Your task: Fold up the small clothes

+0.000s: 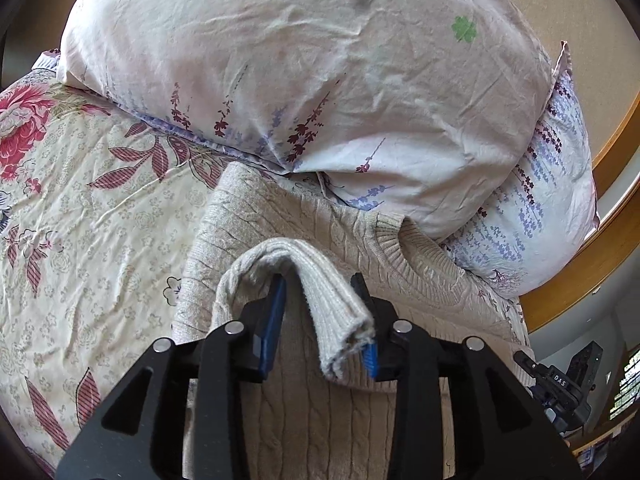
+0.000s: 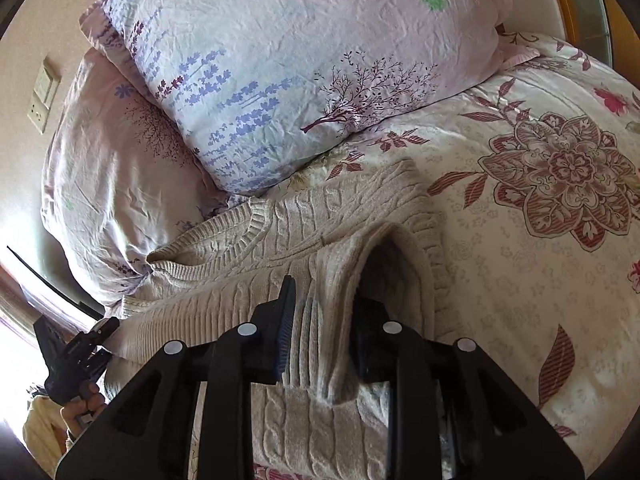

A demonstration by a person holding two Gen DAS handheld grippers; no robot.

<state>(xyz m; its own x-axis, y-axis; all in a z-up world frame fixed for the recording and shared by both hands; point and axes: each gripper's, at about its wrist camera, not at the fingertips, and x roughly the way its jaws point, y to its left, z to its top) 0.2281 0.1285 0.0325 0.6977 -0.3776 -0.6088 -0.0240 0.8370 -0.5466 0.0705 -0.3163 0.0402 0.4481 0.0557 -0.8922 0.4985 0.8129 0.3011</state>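
Item: beige cable-knit sweater (image 1: 304,216), lying flat on the bed, its ribbed neckline (image 1: 394,236) turned toward the pillows and touching the lower one. Body of the garment runs back under both claws.

Left claw (image 1: 320,300): blue-padded fingers (image 1: 276,312) set apart, a ribbed sleeve cuff (image 1: 320,292) draped between them. The cuff rests against the right-hand pad; a gap shows on the left-hand side. Whether the fabric is pinched cannot be told from this view.

Right claw (image 2: 324,320): a fold of ribbed knit (image 2: 320,320) fills the space between the fingers. The left pad (image 2: 286,320) presses the fabric; the right pad is mostly hidden behind the fold. Reads as gripping the sweater.

Bedding: floral bedsheet (image 2: 540,208), cream ground with red leaves and a large flower, wrinkled, lying under the sweater.

Pillows: two, stacked, pale pink with purple lavender print. Upper pillow (image 1: 288,72) overlaps the lower pillow (image 1: 552,208), with a green clover mark (image 1: 464,29) on it.

Surround: wooden bed frame (image 1: 600,248) at the edge past the pillows; wall switch plate (image 2: 44,96) on the wall beside the bed. Each wrist view catches the other claw at its margin.
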